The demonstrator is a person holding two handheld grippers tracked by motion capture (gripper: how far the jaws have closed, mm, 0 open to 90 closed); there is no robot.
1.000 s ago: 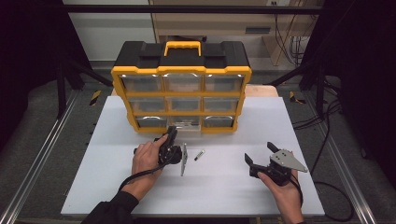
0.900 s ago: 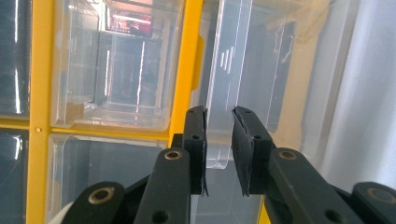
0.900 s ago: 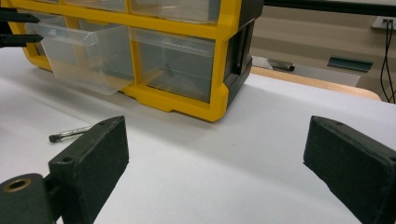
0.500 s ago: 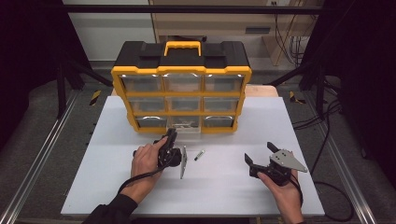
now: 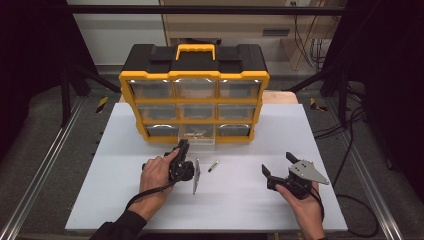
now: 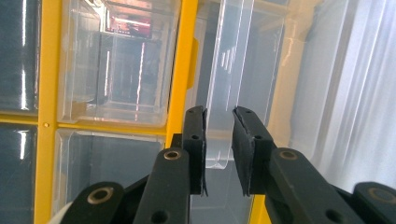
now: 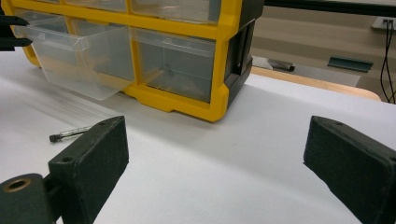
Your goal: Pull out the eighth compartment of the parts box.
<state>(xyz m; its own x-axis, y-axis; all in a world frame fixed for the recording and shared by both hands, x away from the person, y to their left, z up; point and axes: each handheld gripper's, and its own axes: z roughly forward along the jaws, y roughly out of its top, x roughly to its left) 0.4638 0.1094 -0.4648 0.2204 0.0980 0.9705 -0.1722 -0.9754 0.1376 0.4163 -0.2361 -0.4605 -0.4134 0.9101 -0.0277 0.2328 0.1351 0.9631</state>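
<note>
Between the left gripper [image 6: 219, 140] pads, the clear drawer [image 6: 229, 93] lip is getting pinched, bottom-middle slot, partly out. I'd be pulling straight back so it isn't binding. Right gripper [image 7: 215, 158] is hanging wide open, with the small bolt [image 7: 70, 134] just beyond its left jaw.

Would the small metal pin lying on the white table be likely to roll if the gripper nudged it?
Probably yes: the pin looks slim and round, lying flat on the smooth table, so a sideways nudge may roll it. It seems light and rigid, and its narrow, shiny shaft could slip between wide pads.
</note>
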